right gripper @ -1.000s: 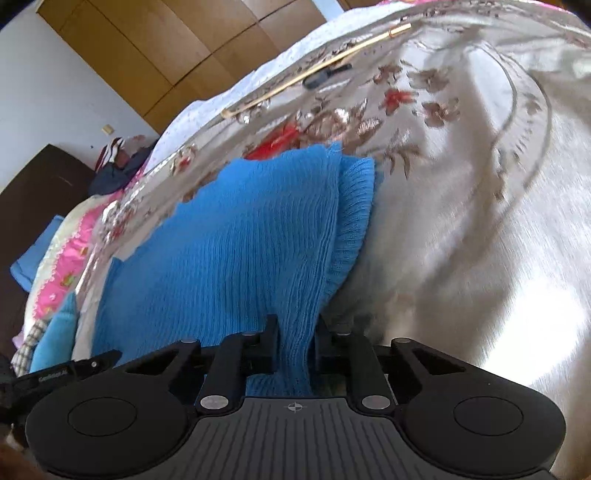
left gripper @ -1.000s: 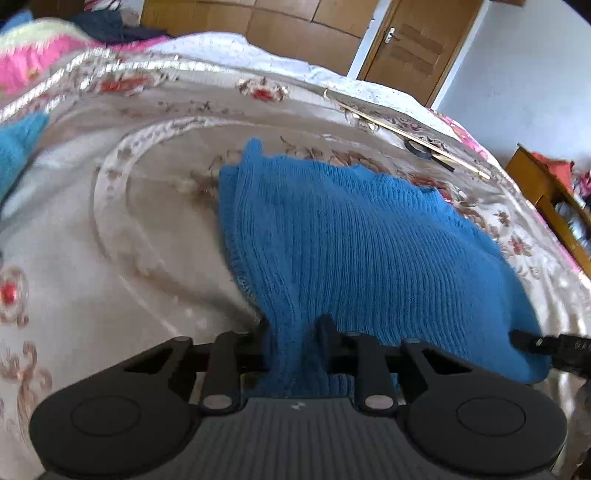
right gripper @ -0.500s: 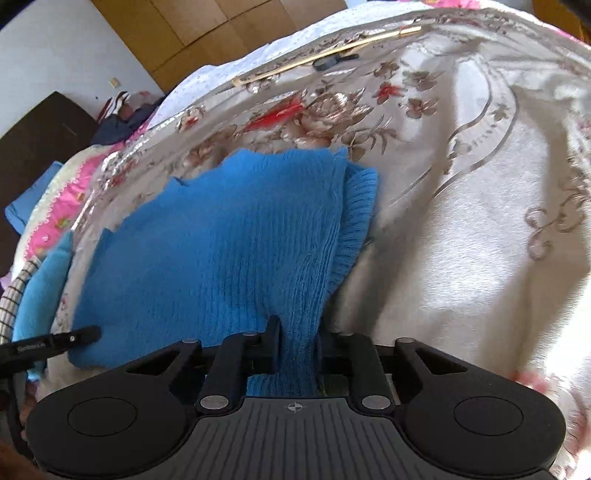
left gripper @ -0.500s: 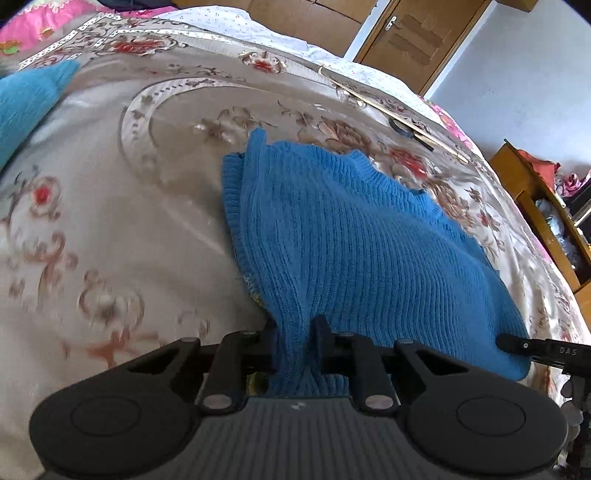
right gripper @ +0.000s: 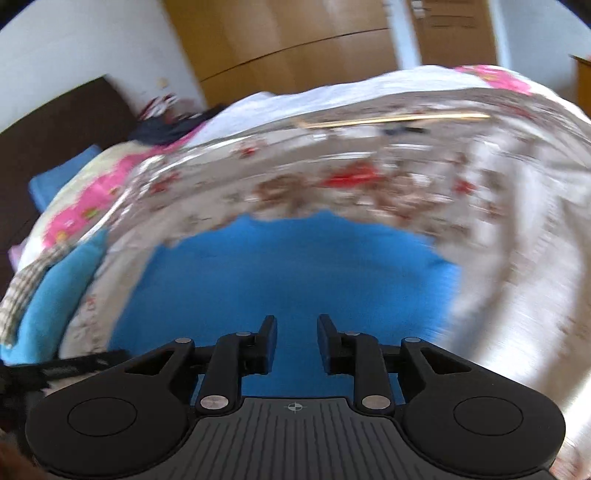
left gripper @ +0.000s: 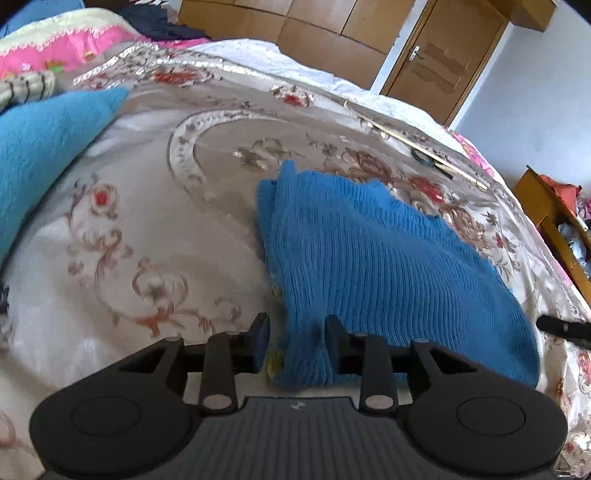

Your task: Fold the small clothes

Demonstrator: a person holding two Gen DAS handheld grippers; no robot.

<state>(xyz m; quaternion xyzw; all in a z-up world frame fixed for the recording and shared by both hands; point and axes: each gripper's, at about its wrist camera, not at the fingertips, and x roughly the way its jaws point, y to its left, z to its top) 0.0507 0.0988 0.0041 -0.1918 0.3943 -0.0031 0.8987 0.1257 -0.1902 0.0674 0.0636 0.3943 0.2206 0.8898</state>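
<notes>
As a blue knitted sweater (left gripper: 373, 266) lay folded on a floral satin bedspread (left gripper: 140, 229), the left gripper (left gripper: 297, 341) stood with its fingers spread, the sweater's near corner bunched in the gap between them; the right finger touched the knit, while the left finger stood just clear of it, so no firm clamp showed. The garment stretched away from that corner toward the middle of the bed, its ribbed edge doubled along the left side. At the right rim of the left wrist view, a dark finger tip of the other tool (left gripper: 563, 326) reached in beside the sweater's right edge.

Seen from the right wrist camera, heavily blurred, the right gripper (right gripper: 296, 341) hung above the sweater (right gripper: 295, 269) with its fingers parted and nothing between them, only blue knit showing through the gap below.

A second, lighter blue garment (left gripper: 40, 147) rested well apart at the left side of the bed, next to a pink-patterned quilt (left gripper: 55, 51). A long thin wooden stick (left gripper: 413, 146) lay across the far part of the bedspread, with a small dark object (left gripper: 430, 160) just beside it. Wooden wardrobe doors (left gripper: 303, 26) and a wooden door (left gripper: 439, 55) closed off the room behind the bed.
</notes>
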